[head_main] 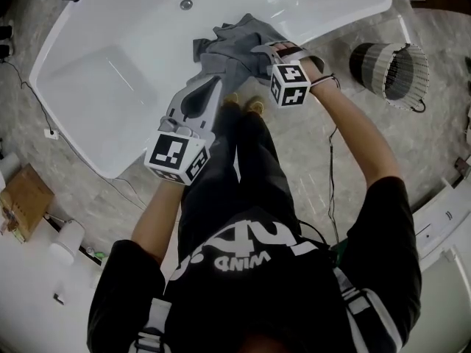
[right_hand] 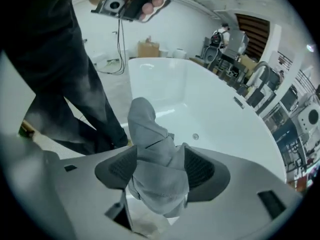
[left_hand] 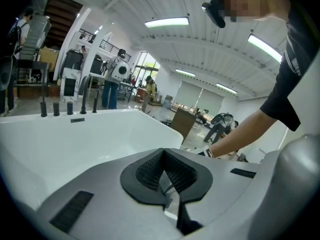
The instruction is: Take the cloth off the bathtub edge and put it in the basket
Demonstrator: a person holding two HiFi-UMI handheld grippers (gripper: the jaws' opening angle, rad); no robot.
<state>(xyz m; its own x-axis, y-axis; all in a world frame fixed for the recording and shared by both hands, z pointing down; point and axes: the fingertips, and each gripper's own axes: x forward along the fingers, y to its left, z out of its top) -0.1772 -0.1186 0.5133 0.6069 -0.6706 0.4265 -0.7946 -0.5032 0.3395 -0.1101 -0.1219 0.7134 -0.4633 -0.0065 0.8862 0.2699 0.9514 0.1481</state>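
Past the person's black shirt (head_main: 243, 285), the left gripper (head_main: 210, 87) is pinched together on nothing. The right gripper (head_main: 256, 50) clamps the grey cloth (head_main: 232, 43), bunched at the near edge of the bathtub (head_main: 110, 72). The basket (head_main: 394, 68) stands on the floor to the right, on the right hand's side.

Both bare forearms reach forward toward 12 o'clock. The right gripper (right_hand: 157, 170), angled toward 10 o'clock, has its jaws clamped on a grey cloth (right_hand: 150, 134). The left gripper (left_hand: 163, 153), pointing toward 1 o'clock, appears closed and empty.
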